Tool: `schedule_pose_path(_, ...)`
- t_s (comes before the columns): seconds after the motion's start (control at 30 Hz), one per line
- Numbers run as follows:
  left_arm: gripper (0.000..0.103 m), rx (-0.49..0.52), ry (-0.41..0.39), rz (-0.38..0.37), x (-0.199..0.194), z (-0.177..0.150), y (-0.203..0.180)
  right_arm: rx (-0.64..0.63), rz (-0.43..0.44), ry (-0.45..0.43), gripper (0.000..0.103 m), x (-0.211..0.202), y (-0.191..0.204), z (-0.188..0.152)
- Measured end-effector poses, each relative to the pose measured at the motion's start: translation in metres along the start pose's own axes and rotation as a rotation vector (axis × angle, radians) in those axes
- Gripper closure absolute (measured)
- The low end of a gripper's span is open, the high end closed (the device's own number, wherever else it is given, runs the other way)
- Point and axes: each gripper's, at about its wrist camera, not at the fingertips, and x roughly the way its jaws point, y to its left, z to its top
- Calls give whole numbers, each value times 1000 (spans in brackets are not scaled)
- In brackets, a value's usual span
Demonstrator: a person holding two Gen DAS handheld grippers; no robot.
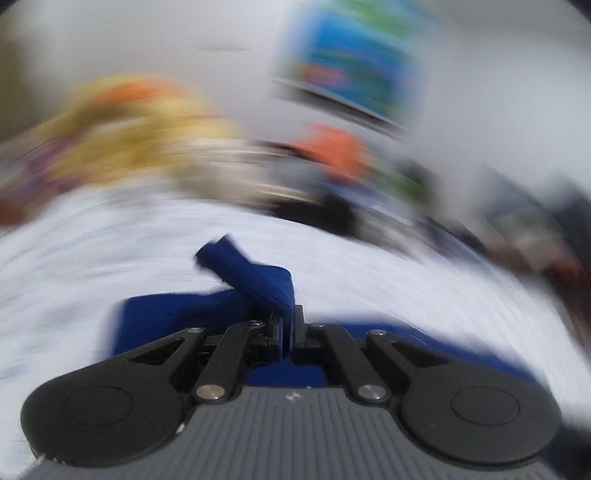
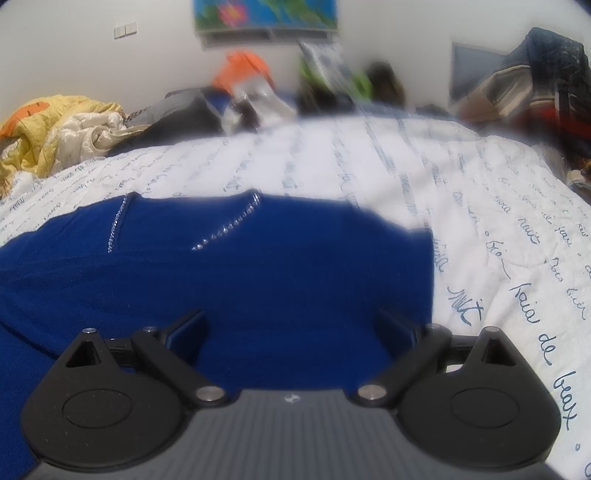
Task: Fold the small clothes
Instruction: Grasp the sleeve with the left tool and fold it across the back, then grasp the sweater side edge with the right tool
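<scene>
Left gripper (image 1: 287,325): jaws closed tight on a fold of the blue top (image 1: 255,280); the pinched cloth stands up past the fingertips in a bunched tongue. The left wrist view is heavily motion-blurred.

Right gripper (image 2: 291,325): jaws spread wide, nothing between them; both fingers (image 2: 188,325) hang just over the blue top (image 2: 258,266), contact cannot be told.

Blue top: dark blue knit, lying spread on the bedspread (image 2: 369,162), filling the near and left part of the right wrist view. Two lines of small silver studs (image 2: 229,229) run down from its far edge. Its right edge ends just right of the right gripper.

Bedspread: white, printed with rows of dark handwriting, under the top and running on to the far side of the bed.

Bedding (image 2: 62,129): yellow, orange and cream, crumpled, far left edge of the bed.

Clothes pile (image 2: 255,92): dark, orange and green items along the far edge, blurred.

Second pile (image 2: 535,74): dark fabrics, far right.

Picture (image 2: 266,14): blue and green with a pink flower, on the white wall behind the bed.

Switches (image 2: 125,28): on the wall, left of the picture.
</scene>
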Motion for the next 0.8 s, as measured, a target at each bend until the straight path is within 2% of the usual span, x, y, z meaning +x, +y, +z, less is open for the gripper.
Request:
schedule_pose_path(0.03, 93, 95, 33, -73, 3, -12, -39, 11, 5, -4, 4, -1, -2, 0)
schedule_pose_path(0.07, 75, 185, 77, -139, 8, -28, -74, 25, 12, -8, 4, -1, -4, 0)
schedule_pose_path(0.1, 52, 276, 126, -202, 11, -46, -104, 39, 19, -12, 4, -2, -6, 0)
schedule_pose_path(0.13, 41, 346, 144, -218, 10, -64, -124, 50, 27, -15, 4, -2, -8, 0)
schedule_pose_path(0.17, 27, 400, 118, -199, 4, -82, -138, 59, 34, -18, 4, -3, -10, 0)
schedule_pose_path(0.23, 13, 427, 53, -189, -15, -104, -142, 75, 47, -23, 4, -3, -13, 0)
schedule_pose_path(0.27, 6, 400, 49, -203, -21, -109, -137, 82, 53, -25, 4, -3, -14, 0)
schedule_pose_path(0.33, 4, 348, 62, -224, -27, -115, -124, 89, 59, -26, 4, -3, -15, 0)
schedule_pose_path(0.43, 3, 304, 99, -188, -30, -130, -108, 93, 68, -14, 4, -3, -15, 3)
schedule_pose_path(0.5, 4, 232, 142, -192, -25, -130, -96, 173, 105, 36, 3, -9, -17, 13)
schedule_pose_path(0.57, 0, 164, 135, -166, -28, -122, -89, 332, 294, 79, 4, -18, -21, 22)
schedule_pose_path(0.6, 0, 148, 152, -162, -24, -120, -88, 373, 380, 127, 4, -16, -18, 26)
schedule_pose_path(0.63, 0, 132, 177, -169, -19, -119, -86, 383, 428, 192, 4, -10, -12, 30)
schedule_pose_path(0.67, 0, 119, 191, -174, -17, -117, -84, 383, 448, 251, 6, -3, -5, 33)
schedule_pose_path(0.73, 0, 101, 193, -176, -15, -115, -82, 379, 478, 338, 20, 11, 5, 35)
schedule_pose_path(0.77, 0, 93, 191, -177, -16, -115, -80, 383, 486, 366, 28, 17, 8, 36)
schedule_pose_path(0.8, 0, 88, 190, -176, -14, -114, -80, 392, 490, 378, 30, 22, 10, 36)
